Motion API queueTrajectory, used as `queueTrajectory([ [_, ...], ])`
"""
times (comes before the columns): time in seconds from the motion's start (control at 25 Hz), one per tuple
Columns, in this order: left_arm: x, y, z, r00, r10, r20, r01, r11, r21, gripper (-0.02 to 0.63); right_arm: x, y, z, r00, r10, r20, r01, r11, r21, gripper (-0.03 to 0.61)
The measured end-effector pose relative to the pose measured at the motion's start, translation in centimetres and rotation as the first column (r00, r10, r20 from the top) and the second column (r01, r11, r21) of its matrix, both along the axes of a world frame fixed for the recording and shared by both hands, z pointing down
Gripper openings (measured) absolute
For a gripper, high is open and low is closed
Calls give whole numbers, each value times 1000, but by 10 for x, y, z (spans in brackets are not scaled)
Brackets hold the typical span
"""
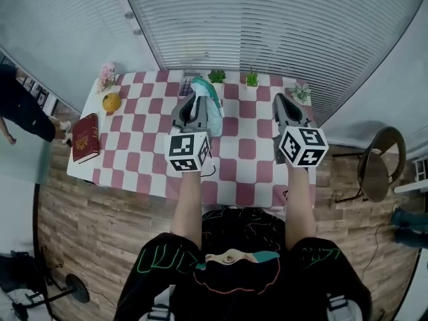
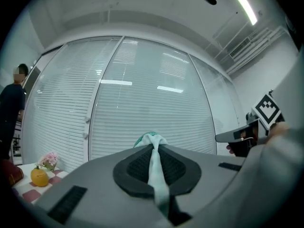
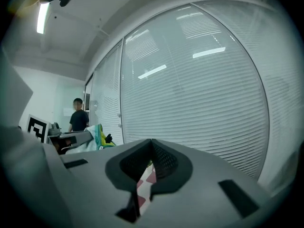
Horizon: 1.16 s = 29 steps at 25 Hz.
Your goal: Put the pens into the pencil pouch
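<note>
**Figure: Pouch pinched in the left tongs, right tongs clenched and empty**

The left gripper [image 2: 155,150] was clenched on a fold of the pencil pouch [image 1: 212,107]; a strip of pale teal fabric ran between its pads [image 2: 137,167] and bunched just beyond the tips. The right gripper [image 3: 151,146] was shut with nothing between its jaws; only the checked cloth of the table [image 1: 247,149] showed through the slit below them.

The pouch hung at the tips of the left gripper, over the far middle of the table. It lay well apart from the right gripper, off to that gripper's left, and its green and yellow edge was visible from there. No pens could be made out with certainty in any view.

The step in hand appeared to be presenting the pouch for loading. Doing it well would call for a steady left grip near the opening, with the mouth turned toward the right gripper. The right jaws would have to part before taking a pen, preferably near its middle, so that it entered tip first without snagging the fabric.
</note>
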<state>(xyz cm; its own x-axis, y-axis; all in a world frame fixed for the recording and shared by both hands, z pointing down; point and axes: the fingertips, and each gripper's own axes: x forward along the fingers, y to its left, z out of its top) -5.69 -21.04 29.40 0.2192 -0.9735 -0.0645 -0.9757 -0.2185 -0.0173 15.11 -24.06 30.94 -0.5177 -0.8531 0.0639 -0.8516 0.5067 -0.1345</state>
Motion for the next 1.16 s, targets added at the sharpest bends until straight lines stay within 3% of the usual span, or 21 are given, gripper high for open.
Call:
queueTrajectory([
  [0.28, 2, 1, -1, 999, -44, 23, 44, 999, 22, 5, 12, 3, -10, 999, 35, 2, -35, 998, 44, 3],
  [1.16, 5, -2, 8, 999, -46, 25, 45, 999, 16, 5, 25, 3, -8, 997, 68, -22, -66, 996, 67, 3],
])
